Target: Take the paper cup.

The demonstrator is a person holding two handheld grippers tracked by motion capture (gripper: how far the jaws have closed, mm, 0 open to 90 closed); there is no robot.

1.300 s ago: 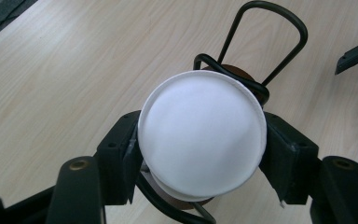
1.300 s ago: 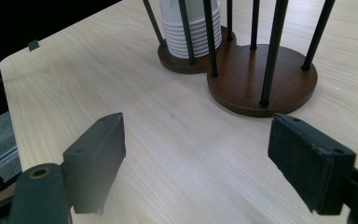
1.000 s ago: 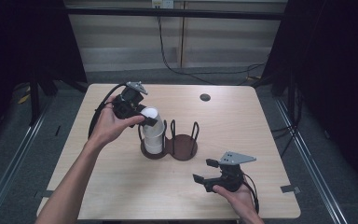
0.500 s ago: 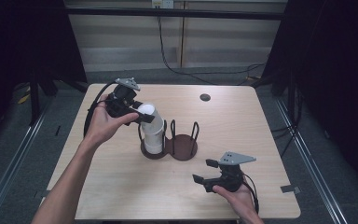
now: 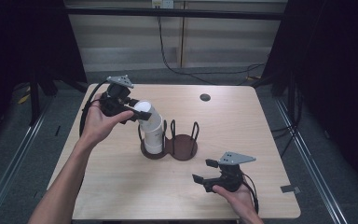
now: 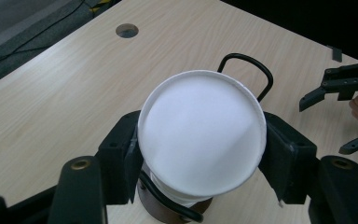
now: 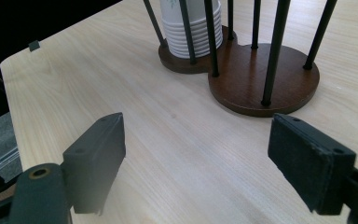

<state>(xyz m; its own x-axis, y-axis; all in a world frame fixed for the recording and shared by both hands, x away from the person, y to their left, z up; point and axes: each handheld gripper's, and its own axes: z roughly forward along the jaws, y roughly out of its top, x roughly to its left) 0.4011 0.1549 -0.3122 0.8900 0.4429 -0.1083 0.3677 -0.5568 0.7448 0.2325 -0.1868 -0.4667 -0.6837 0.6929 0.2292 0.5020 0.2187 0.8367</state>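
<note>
One cup (image 6: 201, 135) is clamped in my left gripper (image 5: 131, 113), jaws closed on its sides near the upturned base; in the left gripper view both pads press the cup wall, left and right. Compared with a second ago, that hand has drawn up and toward the table's left, and the cup now sits tilted, top leaning left, above the stack (image 5: 152, 135) in the left bay of the holder (image 5: 182, 148). A second ago it was in line with the stack, so the top cup is peeling off. The jaws had a last bit of closing to do over that second and are now as tight as they get on the cup. I can't tell if the cup has fully cleared the one below; the rim looks just above or still nested in the next cup.

My right gripper (image 5: 204, 171) hasn't moved: it rests near the table's (image 5: 261, 121) near right edge, jaws wide apart, nothing between them. In the right gripper view it looks toward the holder, whose right bay (image 7: 265, 77) stands empty, wire posts upright.

My read: the grip is good and separation is under way. Next I'd lift the cup free of the posts without dragging a second cup along. The risk is the tilt catching the rim on a wire loop (image 6: 247, 70).
</note>
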